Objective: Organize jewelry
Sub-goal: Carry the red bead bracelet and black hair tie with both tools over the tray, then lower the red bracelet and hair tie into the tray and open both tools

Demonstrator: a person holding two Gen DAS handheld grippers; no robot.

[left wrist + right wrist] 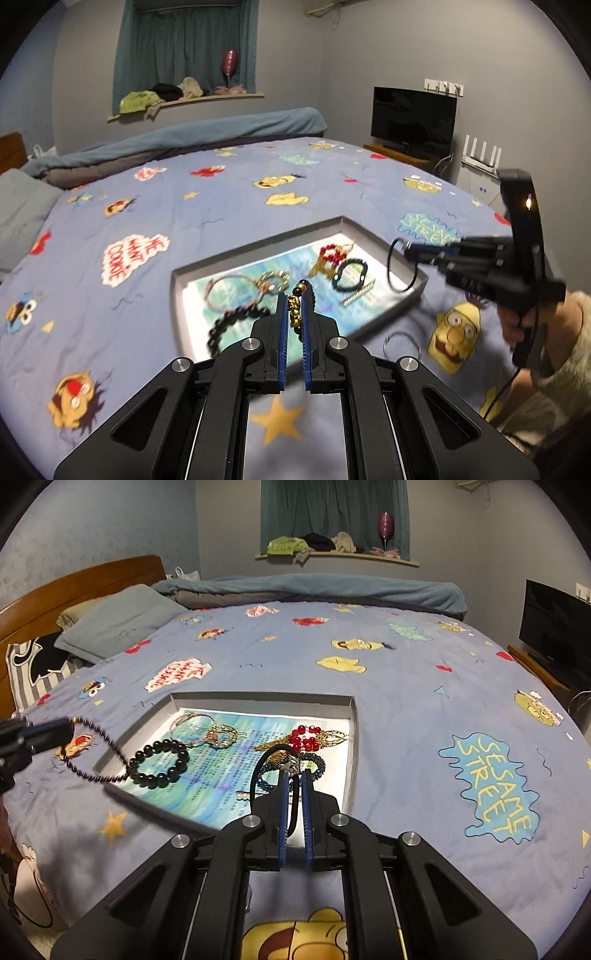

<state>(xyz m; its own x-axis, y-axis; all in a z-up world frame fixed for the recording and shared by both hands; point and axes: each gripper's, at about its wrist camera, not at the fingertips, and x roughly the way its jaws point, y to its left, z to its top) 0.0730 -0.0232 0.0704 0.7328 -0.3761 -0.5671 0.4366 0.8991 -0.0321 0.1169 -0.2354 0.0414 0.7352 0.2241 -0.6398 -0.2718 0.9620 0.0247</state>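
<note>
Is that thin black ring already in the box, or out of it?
Out: the black ring hangs from the right gripper, above the tray's edge.

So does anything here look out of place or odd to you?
One thing: a thin silver ring lies on the bedspread, outside the tray where the other jewelry sits. Otherwise, the left gripper grips a dark beaded strand trailing over the tray's edge, and the right gripper holds a black cord loop.

Glossy black beads [159, 762], matt cardboard tray [258, 698].
</note>
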